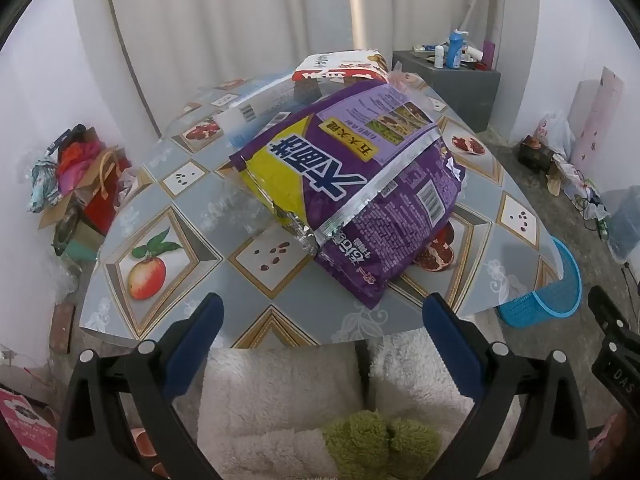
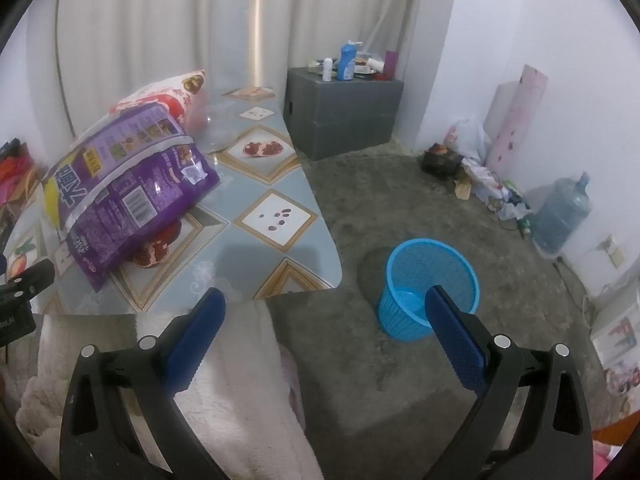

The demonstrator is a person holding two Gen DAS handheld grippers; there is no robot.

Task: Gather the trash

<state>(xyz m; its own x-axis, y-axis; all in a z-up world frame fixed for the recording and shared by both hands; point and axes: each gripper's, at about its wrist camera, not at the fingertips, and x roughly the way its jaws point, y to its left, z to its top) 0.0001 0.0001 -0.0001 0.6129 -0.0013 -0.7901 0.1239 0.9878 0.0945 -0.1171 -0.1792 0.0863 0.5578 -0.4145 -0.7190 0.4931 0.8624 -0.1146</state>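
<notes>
A large purple and yellow snack bag lies crumpled on the fruit-patterned table, resting partly on a red and white bag behind it. A clear plastic wrapper lies to the left of the purple bag. My left gripper hangs open over the table's near edge, short of the purple bag. In the right wrist view the purple bag is at the left and a blue mesh basket stands on the floor beside the table. My right gripper is open and empty above the floor, near the basket.
A grey cabinet with bottles stands beyond the table. A water jug and loose bags line the right wall. Boxes and cloth pile up left of the table. White fleece clothing is below the grippers.
</notes>
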